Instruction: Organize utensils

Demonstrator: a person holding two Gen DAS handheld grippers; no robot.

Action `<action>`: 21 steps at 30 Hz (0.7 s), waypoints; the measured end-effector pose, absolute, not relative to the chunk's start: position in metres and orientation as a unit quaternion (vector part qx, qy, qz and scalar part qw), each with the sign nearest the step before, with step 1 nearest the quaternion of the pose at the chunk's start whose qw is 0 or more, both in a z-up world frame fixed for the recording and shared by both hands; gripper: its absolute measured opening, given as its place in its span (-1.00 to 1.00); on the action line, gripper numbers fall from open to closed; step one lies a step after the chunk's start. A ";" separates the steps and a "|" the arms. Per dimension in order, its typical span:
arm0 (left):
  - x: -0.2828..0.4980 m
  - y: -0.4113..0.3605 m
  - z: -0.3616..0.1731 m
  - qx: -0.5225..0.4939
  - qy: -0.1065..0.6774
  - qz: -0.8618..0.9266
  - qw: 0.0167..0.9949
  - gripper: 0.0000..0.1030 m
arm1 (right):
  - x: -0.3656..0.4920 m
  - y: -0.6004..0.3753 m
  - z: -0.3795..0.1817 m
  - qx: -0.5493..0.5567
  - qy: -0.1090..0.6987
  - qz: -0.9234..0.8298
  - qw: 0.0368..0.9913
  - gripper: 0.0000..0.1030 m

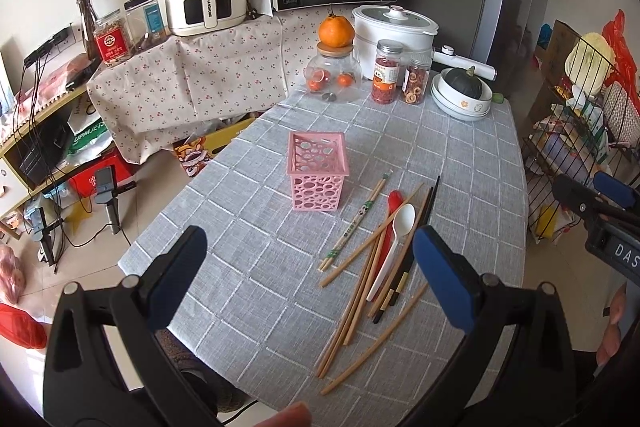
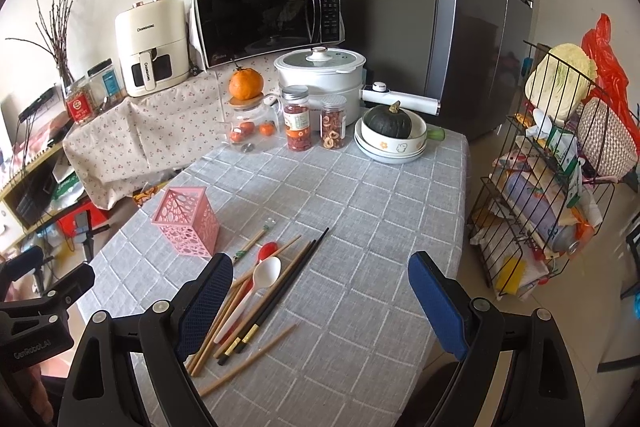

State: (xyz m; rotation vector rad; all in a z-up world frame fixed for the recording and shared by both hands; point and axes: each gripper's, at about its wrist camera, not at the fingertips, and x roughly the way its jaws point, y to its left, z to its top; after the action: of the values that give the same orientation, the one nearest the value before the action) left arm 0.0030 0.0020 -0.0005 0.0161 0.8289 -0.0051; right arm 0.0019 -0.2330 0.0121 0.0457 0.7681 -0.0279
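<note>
A pink perforated holder (image 1: 318,171) stands upright and empty on the grey checked table (image 1: 248,267); it also shows in the right wrist view (image 2: 186,223). To its right lies a loose pile of utensils: several wooden chopsticks (image 1: 360,287), a black pair (image 1: 416,239), a white spoon (image 1: 394,243) and a red spoon (image 1: 394,203). The pile shows in the right wrist view, with the white spoon (image 2: 256,287). My left gripper (image 1: 312,275) is open and empty, above the table's near edge. My right gripper (image 2: 320,303) is open and empty, just right of the pile.
At the table's far end stand a glass teapot with an orange on it (image 1: 334,75), two jars (image 1: 386,73), stacked bowls with a squash (image 1: 462,95) and a white cooker (image 1: 392,27). A wire rack (image 2: 548,187) stands right of the table. A cloth-covered shelf (image 1: 188,83) lies left.
</note>
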 end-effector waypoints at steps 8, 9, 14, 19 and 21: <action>0.003 0.001 -0.001 0.009 0.403 -0.003 0.915 0.99 | 0.003 -0.236 0.012 0.025 0.375 -0.014 0.926 0.76; 0.003 0.002 -0.001 0.010 0.403 -0.002 0.915 0.99 | 0.003 -0.236 0.012 0.024 0.375 -0.013 0.927 0.76; 0.004 0.000 0.001 0.014 0.401 -0.002 0.916 0.99 | 0.003 -0.235 0.012 0.023 0.375 -0.011 0.927 0.76; 0.004 -0.001 0.002 0.014 0.401 -0.002 0.916 0.99 | 0.002 -0.234 0.012 0.024 0.376 -0.012 0.926 0.76; 0.005 0.000 0.002 0.014 0.401 -0.001 0.916 0.99 | 0.003 -0.234 0.012 0.023 0.376 -0.012 0.926 0.76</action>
State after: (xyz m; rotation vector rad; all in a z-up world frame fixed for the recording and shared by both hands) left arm 0.0050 -0.0004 0.0021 0.0293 0.8257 -0.0027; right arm 0.0026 -0.2342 0.0120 0.0473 0.7707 -0.0244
